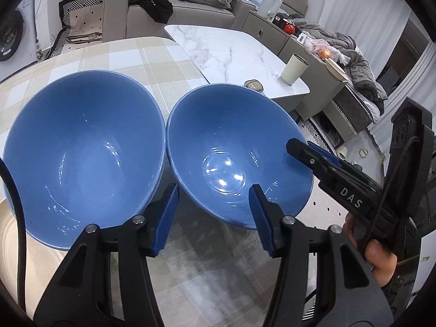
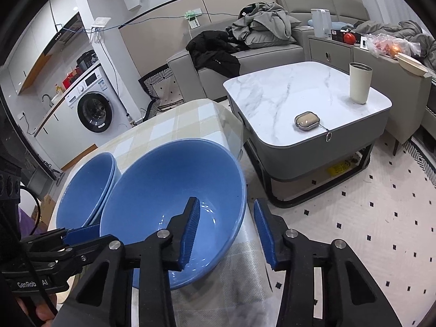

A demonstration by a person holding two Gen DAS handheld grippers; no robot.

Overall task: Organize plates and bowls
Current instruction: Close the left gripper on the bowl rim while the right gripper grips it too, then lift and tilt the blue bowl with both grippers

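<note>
Two blue bowls are seen side by side on a checked tablecloth [image 1: 152, 62]: the smaller bowl [image 1: 237, 160] is straddled at its near rim by the half-open left gripper [image 1: 214, 215], one finger outside, one inside, not yet pressing. The right gripper [image 2: 226, 231] is set across the same bowl's right rim, partly open, nothing clamped. The larger bowl [image 1: 81, 158], apparently already nested in another, lies beyond the left finger; stacking seems unfinished, and no plates are visible.

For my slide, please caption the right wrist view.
Right gripper straddles the rim of a blue bowl on the checked table.
</note>
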